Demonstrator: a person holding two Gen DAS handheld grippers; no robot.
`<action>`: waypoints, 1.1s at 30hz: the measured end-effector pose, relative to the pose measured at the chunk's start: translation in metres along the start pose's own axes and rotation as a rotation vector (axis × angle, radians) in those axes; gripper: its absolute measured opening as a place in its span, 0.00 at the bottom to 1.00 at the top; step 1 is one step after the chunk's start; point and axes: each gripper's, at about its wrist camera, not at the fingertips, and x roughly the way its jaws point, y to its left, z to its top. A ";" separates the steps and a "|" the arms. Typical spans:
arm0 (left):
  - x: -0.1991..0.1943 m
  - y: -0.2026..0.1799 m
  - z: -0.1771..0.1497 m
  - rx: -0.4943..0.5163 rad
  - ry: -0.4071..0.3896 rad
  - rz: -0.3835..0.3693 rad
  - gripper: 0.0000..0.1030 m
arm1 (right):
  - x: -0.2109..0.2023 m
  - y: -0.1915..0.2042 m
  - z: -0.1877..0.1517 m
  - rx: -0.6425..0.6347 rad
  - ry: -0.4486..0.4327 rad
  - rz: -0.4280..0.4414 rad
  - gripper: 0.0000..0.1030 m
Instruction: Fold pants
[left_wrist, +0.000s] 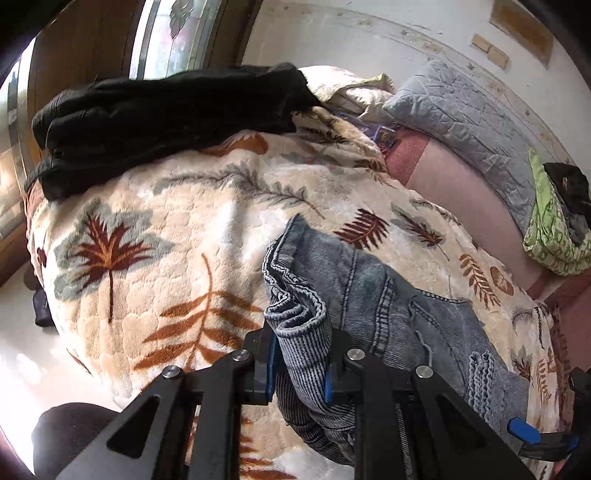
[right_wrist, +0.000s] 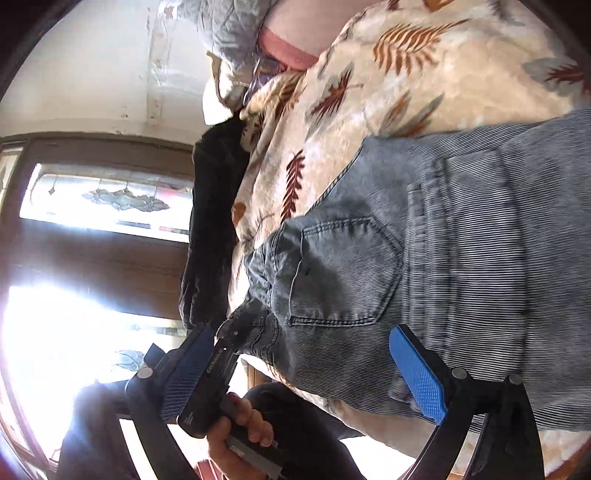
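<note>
1. My left gripper (left_wrist: 301, 363) is clamped on a bunched fold of the jeans (left_wrist: 369, 295); the blue pads press the ribbed denim from both sides, and the cloth rises in a crumpled ridge just past the fingertips.
2. My right gripper (right_wrist: 306, 373) stands wide apart, with nothing pinched. One blue pad (right_wrist: 417, 373) lies over the denim low in the right wrist view; the other one shows dark, just beside the left gripper's body.
3. In the right wrist view I see the left gripper (right_wrist: 240, 325) biting the jeans at the waistband corner, and the person's hand (right_wrist: 236, 428) wrapped round its handle below.
4. The jeans (right_wrist: 424, 258) are pale grey-blue denim, spread across the near part of the bed, a back pocket (right_wrist: 343, 269) facing up. The gripped end is lifted off the cover; the rest lies on it.
5. Under them lies a cream fleece blanket (left_wrist: 177, 240) printed with rust, maroon and grey leaves.
6. At the blanket's far edge in the left wrist view a black garment (left_wrist: 166, 114) lies heaped, well apart from the jeans.
7. To the right, a grey quilted pillow (left_wrist: 461, 122) rests against the wall, over a pink sheet (left_wrist: 461, 195).
8. A green patterned cloth (left_wrist: 550, 236) with something dark on top sits at the right edge.
9. A window (right_wrist: 103, 199) with patterned glass glows behind the black garment.
</note>
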 end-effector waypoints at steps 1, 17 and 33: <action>-0.008 -0.013 0.003 0.038 -0.020 -0.008 0.18 | -0.017 -0.011 -0.002 0.009 -0.038 -0.008 0.95; -0.072 -0.303 -0.143 0.793 -0.048 -0.343 0.15 | -0.205 -0.146 -0.040 0.202 -0.505 0.036 0.95; -0.106 -0.236 -0.111 0.618 -0.015 -0.427 0.69 | -0.223 -0.157 -0.049 0.197 -0.542 0.071 0.95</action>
